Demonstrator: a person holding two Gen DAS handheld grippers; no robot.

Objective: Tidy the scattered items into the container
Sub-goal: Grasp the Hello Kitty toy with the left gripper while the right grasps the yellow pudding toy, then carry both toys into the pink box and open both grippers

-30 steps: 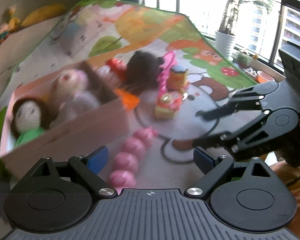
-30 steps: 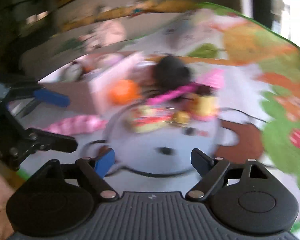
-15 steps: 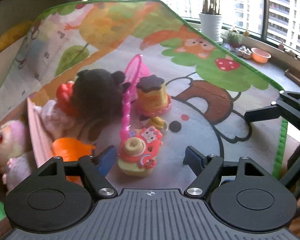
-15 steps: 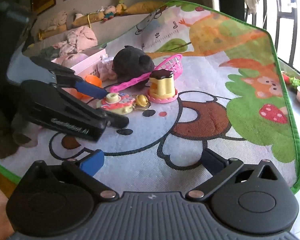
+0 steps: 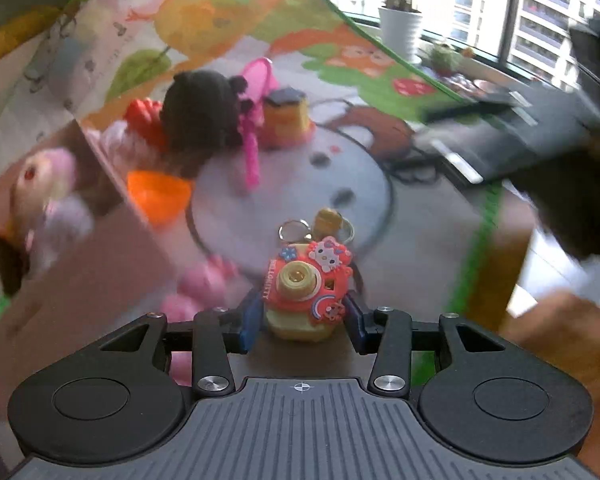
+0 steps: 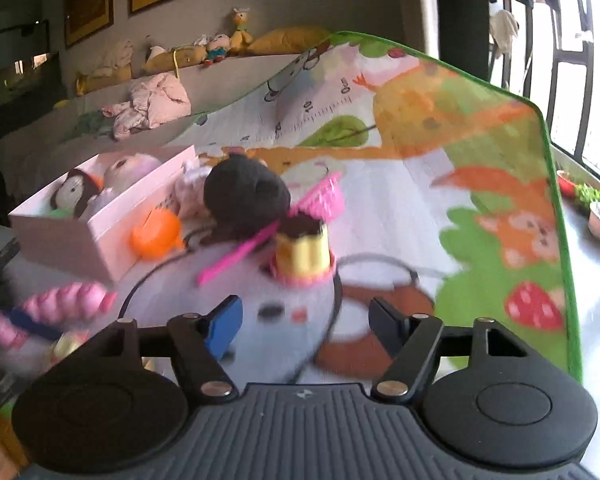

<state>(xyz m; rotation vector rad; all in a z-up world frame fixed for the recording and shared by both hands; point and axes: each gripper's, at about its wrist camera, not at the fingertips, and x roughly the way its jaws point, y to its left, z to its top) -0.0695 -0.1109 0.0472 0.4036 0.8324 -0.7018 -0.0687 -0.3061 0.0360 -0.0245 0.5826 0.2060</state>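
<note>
My left gripper (image 5: 302, 316) has its jaws closing, and the blue pads press both sides of a red and yellow toy camera (image 5: 304, 284) with key rings hanging off it. The camera stays sharp while the mat blurs behind it. The pink cardboard box (image 5: 80, 280) with plush dolls inside lies to its left. My right gripper (image 6: 306, 322) is open with its jaws closing and nothing between them. It points at a yellow pudding toy (image 6: 304, 254) on a pink base. A black plush (image 6: 244, 196) and a pink net (image 6: 320, 196) lie beyond it.
An orange toy (image 6: 156, 234) leans on the box (image 6: 80, 240). A pink caterpillar toy (image 6: 64, 300) lies in front of the box. The mat's green edge (image 6: 560, 200) runs along the right, with bowls and plants by the window past it.
The left gripper closed its pads on the toy camera that lay on the mat, and its view swung back toward the box. The right gripper's jaws narrowed and it moved nearer the pudding toy.
</note>
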